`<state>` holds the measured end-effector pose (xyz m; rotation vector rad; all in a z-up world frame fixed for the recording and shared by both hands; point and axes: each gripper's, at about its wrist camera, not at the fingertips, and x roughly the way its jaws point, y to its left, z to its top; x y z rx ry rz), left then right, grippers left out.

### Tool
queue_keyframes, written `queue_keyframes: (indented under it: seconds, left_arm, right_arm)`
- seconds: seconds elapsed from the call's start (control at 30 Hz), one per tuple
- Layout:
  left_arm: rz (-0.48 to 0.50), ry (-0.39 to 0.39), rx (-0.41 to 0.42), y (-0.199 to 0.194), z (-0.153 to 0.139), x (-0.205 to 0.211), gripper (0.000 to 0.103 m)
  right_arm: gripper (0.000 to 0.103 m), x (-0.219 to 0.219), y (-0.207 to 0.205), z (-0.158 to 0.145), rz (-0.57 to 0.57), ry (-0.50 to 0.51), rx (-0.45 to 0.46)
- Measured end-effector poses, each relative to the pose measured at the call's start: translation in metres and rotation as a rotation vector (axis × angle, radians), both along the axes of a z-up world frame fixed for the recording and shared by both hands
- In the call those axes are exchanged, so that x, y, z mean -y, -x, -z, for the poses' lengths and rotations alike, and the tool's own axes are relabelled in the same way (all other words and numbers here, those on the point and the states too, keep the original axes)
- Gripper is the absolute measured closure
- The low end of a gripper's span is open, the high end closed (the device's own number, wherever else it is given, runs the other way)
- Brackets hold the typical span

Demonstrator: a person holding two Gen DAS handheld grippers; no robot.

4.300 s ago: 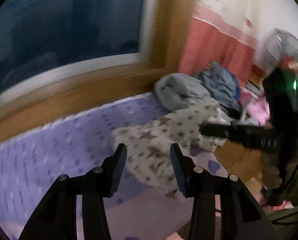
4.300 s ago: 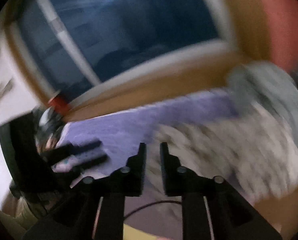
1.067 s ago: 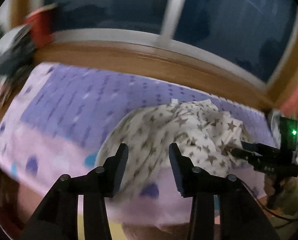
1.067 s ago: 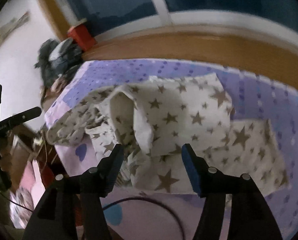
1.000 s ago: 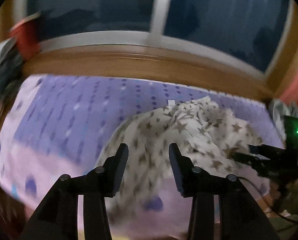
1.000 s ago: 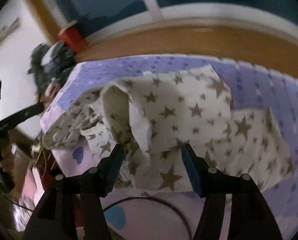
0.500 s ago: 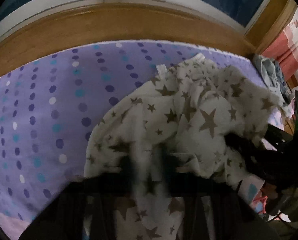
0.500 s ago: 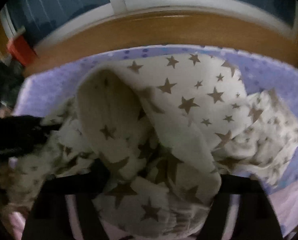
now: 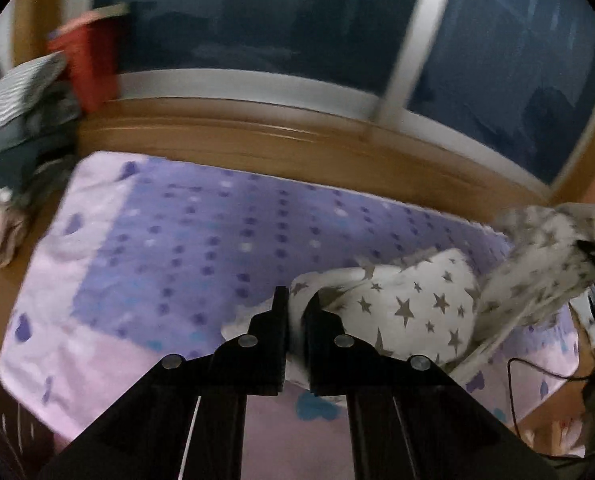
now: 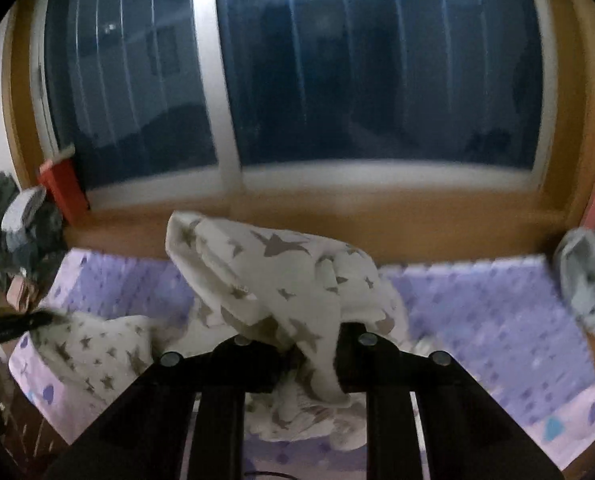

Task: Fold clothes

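purple blanket [image 9: 201, 240], window [image 10: 377, 80] (dark), red box [image 9: 89, 64]

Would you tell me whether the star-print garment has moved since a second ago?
Yes. The star-print garment has risen off the purple mat, now overlapping the wooden sill.

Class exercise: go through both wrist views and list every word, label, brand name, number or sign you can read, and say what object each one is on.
There is no readable text in either view.
The star-print garment bears stars only, no lettering.
The purple dotted blanket shows dots and hearts only.
The red box by the window is too blurred to show any label.
The left gripper and right gripper show no visible markings.
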<state>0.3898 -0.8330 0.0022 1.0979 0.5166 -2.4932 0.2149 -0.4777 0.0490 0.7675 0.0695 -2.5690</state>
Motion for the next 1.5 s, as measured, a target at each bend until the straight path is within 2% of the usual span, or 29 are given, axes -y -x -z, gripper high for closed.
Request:
queue_keyframes:
  seconds: [0.13,0.23,0.3,0.5,0.57,0.6,0.63,0.73,0.87,0.9,1.03,1.13,1.23,1.37,1.43,1.5]
  left_arm:
    - [-0.075,-0.047,0.020,-0.015,0.011,0.017,0.095]
    - [-0.096,-0.116,0.032,-0.014,0.028,0.015,0.093]
    - [-0.126,-0.157,0.026,-0.014,0.037,0.010,0.089]
    - [-0.180,-0.303,-0.065,-0.004,0.053,-0.020,0.088]
    - [-0.148,-0.286,-0.081,0.001,0.047,-0.030,0.084]
    - [-0.126,-0.269,-0.095,0.002,0.043,-0.036,0.079]
    - [-0.104,-0.252,-0.109,0.003,0.038,-0.042,0.076]
    - [-0.025,-0.223,-0.148,0.008,0.027,-0.061,0.069]
    - [0.086,-0.256,-0.172,0.020,0.024,-0.092,0.061]
    - [0.122,-0.229,-0.151,0.028,0.023,-0.102,0.061]
    - [0.240,-0.088,-0.040,0.057,0.020,-0.137,0.061]
    - [0.370,-0.077,0.018,0.073,0.026,-0.158,0.061]
    - [0.464,-0.063,0.023,0.089,0.025,-0.174,0.061]
    - [0.600,0.095,-0.026,0.110,0.008,-0.203,0.061]
    - [0.663,0.216,-0.004,0.125,0.009,-0.219,0.061]
    - [0.690,0.281,0.029,0.138,0.015,-0.228,0.061]
  right_arm:
    - [0.086,-0.011,0.002,-0.025,-0.009,-0.022,-0.081]
    - [0.085,0.006,0.007,-0.012,-0.075,-0.104,-0.063]
    - [0.084,0.025,0.009,0.008,-0.124,-0.147,-0.012]
    - [0.080,0.087,0.028,0.106,-0.212,-0.164,0.280]
    - [0.074,0.097,0.023,0.122,-0.206,-0.161,0.322]
    - [0.067,0.098,0.017,0.124,-0.203,-0.152,0.320]
    - [0.057,0.096,0.010,0.121,-0.205,-0.136,0.306]
    - [0.042,0.079,-0.014,0.109,-0.234,-0.040,0.306]
    - [0.033,0.052,-0.031,0.095,-0.229,0.037,0.317]
    - [0.026,0.044,-0.032,0.093,-0.204,0.059,0.307]
    - [0.026,0.009,-0.031,0.091,-0.093,0.132,0.297]
    - [0.022,-0.005,-0.030,0.093,-0.060,0.141,0.317]
    - [0.022,-0.022,-0.033,0.090,-0.034,0.144,0.312]
    - [0.022,-0.057,-0.028,0.093,0.088,0.144,0.323]
    - [0.022,-0.074,-0.020,0.101,0.166,0.137,0.363]
    - [0.022,-0.086,-0.012,0.114,0.188,0.147,0.430]
